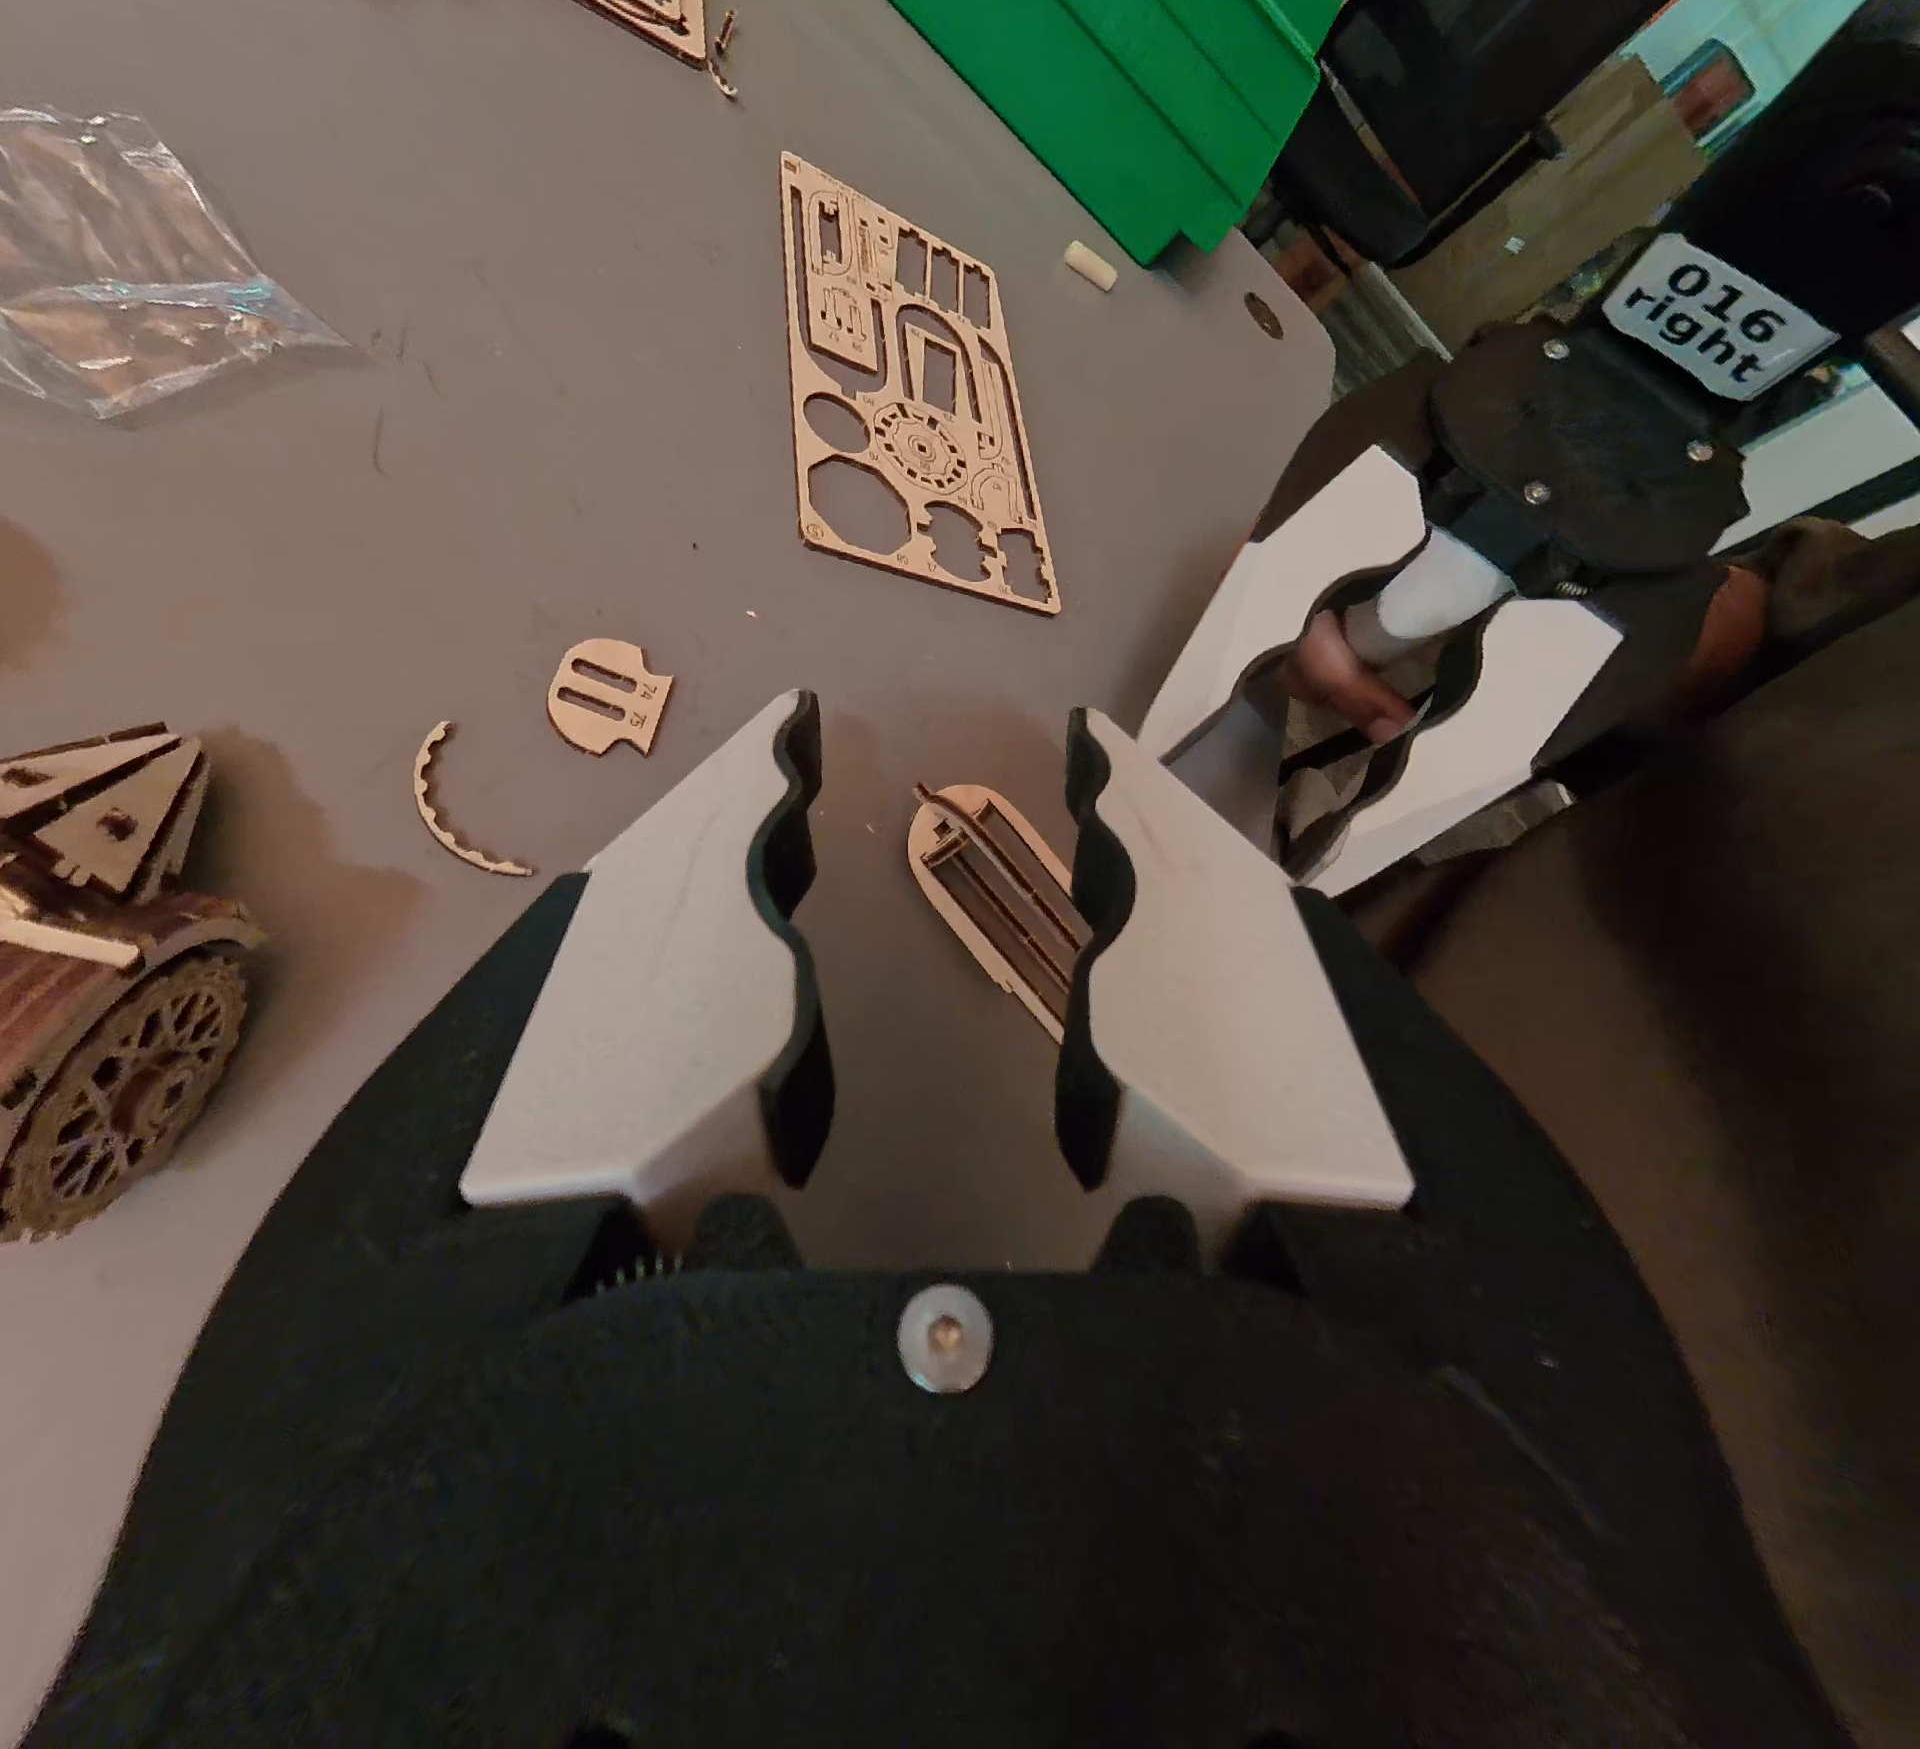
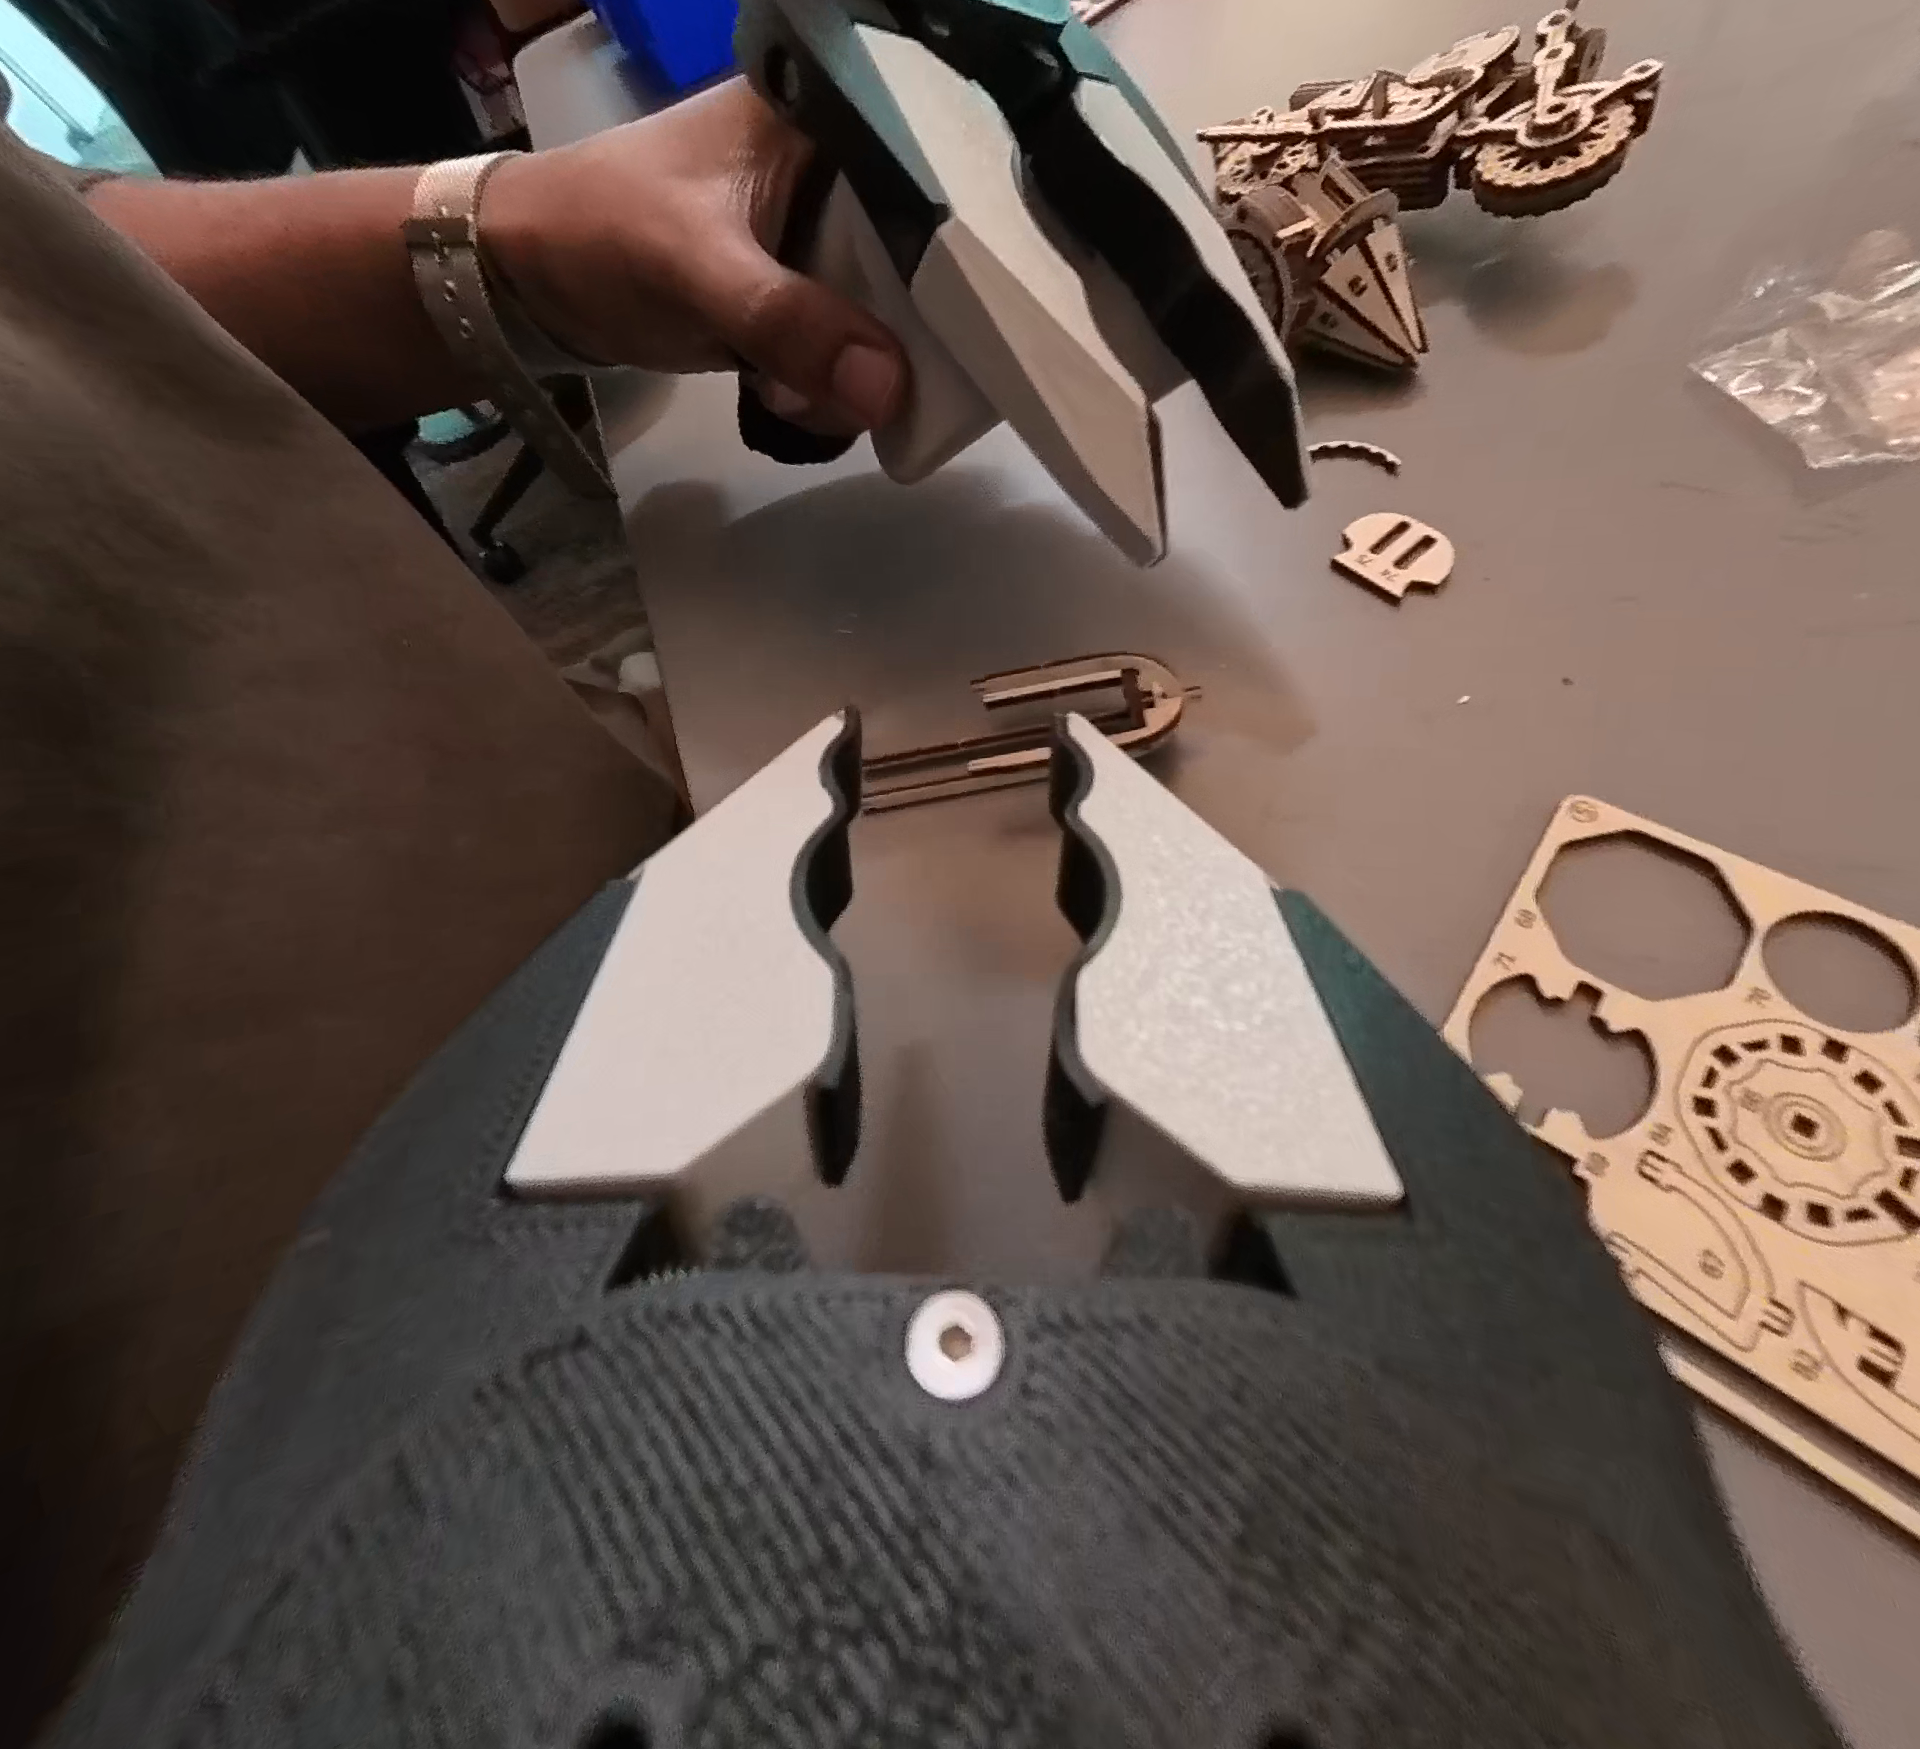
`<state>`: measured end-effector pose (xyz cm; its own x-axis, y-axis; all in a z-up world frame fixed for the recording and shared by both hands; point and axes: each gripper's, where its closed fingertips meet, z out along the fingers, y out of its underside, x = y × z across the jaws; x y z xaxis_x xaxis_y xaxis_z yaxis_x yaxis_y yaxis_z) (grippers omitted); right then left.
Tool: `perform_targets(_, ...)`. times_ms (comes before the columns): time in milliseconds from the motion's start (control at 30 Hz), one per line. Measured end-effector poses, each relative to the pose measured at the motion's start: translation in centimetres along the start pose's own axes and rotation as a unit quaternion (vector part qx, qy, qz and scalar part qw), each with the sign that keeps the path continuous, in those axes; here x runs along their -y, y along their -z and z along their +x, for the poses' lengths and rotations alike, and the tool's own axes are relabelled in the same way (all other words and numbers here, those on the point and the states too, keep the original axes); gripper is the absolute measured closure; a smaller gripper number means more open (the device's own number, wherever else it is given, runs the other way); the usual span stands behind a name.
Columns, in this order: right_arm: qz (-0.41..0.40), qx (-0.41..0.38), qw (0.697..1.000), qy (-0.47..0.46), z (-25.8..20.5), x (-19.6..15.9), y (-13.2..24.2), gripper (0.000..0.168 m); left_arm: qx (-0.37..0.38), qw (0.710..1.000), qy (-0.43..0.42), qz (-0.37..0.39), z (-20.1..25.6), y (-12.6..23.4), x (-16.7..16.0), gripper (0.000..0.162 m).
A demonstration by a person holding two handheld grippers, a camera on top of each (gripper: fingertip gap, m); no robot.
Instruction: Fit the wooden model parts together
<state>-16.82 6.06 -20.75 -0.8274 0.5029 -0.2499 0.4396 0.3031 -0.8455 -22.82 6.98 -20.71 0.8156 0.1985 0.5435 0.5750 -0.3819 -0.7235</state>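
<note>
Presently both grippers hover over the grey worktop [image 1: 436,411], jaws spread and holding nothing. Left gripper [image 1: 940,743] points at a small oblong wooden sub-assembly [image 1: 966,878] with upright ribs, lying flat on the worktop; the part shows in the gap between the fingers, partly hidden behind the right-hand finger. Right gripper [image 2: 954,731] aims at the same oblong wooden sub-assembly [image 2: 1101,707] from the other side, just beyond its fingertips.

Right wrist view: left gripper [image 2: 1221,515] at 12 o'clock, above the part, gripped by a hand [image 2: 665,265] with a strap at the wrist.

Left wrist view: slotted rounded plate [image 1: 608,697] at 10 o'clock of the sub-assembly, curved toothed strip [image 1: 457,811] just beside it at 9. Laser-cut sheet [image 1: 914,390] with emptied cut-outs at 12 o'clock. Part-built wheeled model [image 1: 99,972] at far 9. Crumpled clear bag [image 1: 125,265] at 10, green bin [image 1: 1049,6] at 1.
</note>
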Motion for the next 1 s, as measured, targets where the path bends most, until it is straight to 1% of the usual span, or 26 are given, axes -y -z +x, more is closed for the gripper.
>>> perform_targets(100, 0.006, 0.016, 1.000, -0.021, 0.1, 0.1, 0.0, 0.132, 0.002, 1.000, 0.003, -0.005, -0.3, -0.1, -0.1, 0.114)
perform_targets(167, 0.018, 0.037, 0.998, -0.036, -0.2, 0.5, 0.1, 0.130, 0.027, 0.999, -0.010, -0.017, -1.2, 0.0, -0.5, 0.113)
perform_targets(300, 0.036, 0.052, 0.996, -0.066, 0.3, 1.1, 0.1, 0.129, 0.063, 0.997, -0.036, -0.040, -2.4, -0.1, -1.1, 0.113)
perform_targets(667, 0.090, 0.104, 0.976, -0.166, 1.8, 3.0, 0.1, 0.126, 0.075, 0.995, -0.016, -0.058, -4.3, -0.7, -1.9, 0.112)
perform_targets(833, 0.078, 0.128, 0.968, -0.199, 1.7, 2.8, 0.0, 0.128, 0.070, 0.997, 0.001, -0.045, -4.6, -0.7, -1.5, 0.113)
perform_targets(1000, 0.081, 0.129, 0.969, -0.197, 1.8, 2.9, 0.2, 0.129, 0.066, 0.997, 0.011, -0.037, -4.7, -0.7, -1.3, 0.113)
